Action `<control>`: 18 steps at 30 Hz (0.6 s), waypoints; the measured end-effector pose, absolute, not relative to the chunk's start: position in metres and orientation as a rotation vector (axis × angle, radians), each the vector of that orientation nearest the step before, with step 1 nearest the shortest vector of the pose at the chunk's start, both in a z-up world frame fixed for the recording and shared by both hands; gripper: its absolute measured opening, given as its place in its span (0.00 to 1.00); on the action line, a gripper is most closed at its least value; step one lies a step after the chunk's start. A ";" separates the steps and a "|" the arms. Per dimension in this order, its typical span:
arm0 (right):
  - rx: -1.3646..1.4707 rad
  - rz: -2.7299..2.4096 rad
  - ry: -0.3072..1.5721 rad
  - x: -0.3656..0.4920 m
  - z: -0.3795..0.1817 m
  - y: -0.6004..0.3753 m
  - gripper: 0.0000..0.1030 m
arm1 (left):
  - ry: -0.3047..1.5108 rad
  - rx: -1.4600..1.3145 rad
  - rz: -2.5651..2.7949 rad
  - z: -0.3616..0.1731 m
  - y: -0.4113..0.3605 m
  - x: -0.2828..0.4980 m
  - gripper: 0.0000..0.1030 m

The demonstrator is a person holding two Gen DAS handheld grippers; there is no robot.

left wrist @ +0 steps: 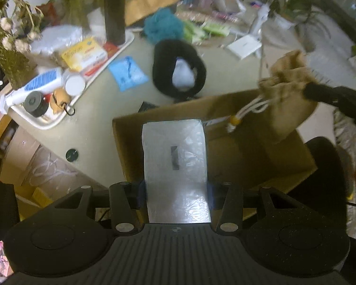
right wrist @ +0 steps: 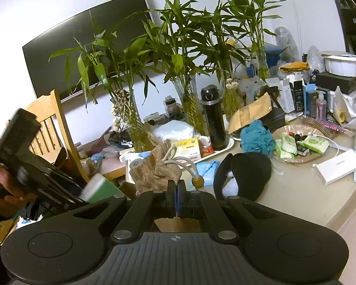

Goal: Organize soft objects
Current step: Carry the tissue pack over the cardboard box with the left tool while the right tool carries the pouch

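My left gripper [left wrist: 175, 190] is shut on a flat white plastic-wrapped packet [left wrist: 175, 156], its pads pressing both sides, right above an open cardboard box [left wrist: 246, 163]. From the right, my right gripper [left wrist: 320, 92] holds a tan burlap drawstring pouch [left wrist: 287, 99] over the same box. In the right wrist view the right gripper [right wrist: 176, 197] is shut on that pouch [right wrist: 156, 173], and a hand carries the left gripper [right wrist: 30, 173] with the packet [right wrist: 99, 187] at the left. A black cap [left wrist: 161, 59] and a teal mesh sponge [left wrist: 163, 25] lie on the table beyond the box.
A white tray [left wrist: 47, 123] of bottles and small items sits at the left of the table, with a tall black flask [right wrist: 213, 118] and glass vases of bamboo [right wrist: 189, 104] behind. A blue packet [left wrist: 128, 72], a glass dish of packets [right wrist: 303, 142], a white box [right wrist: 339, 166] and a wooden chair [right wrist: 49, 118] surround the area.
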State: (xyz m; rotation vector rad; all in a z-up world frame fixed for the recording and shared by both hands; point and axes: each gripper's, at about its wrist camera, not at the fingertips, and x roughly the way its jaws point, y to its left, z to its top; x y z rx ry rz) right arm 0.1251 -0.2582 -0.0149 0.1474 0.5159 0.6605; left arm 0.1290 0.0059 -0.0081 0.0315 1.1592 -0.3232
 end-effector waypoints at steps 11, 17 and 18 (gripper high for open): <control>0.162 0.655 0.523 0.120 -0.022 -0.263 0.03 | 1.169 -0.068 -0.234 -0.031 0.009 0.145 0.57; 0.171 0.658 0.530 0.117 -0.025 -0.264 0.03 | 1.077 -0.104 -0.244 -0.015 0.015 0.128 0.57; 0.172 0.659 0.531 0.118 -0.026 -0.264 0.03 | 1.065 -0.102 -0.243 -0.012 0.016 0.126 0.57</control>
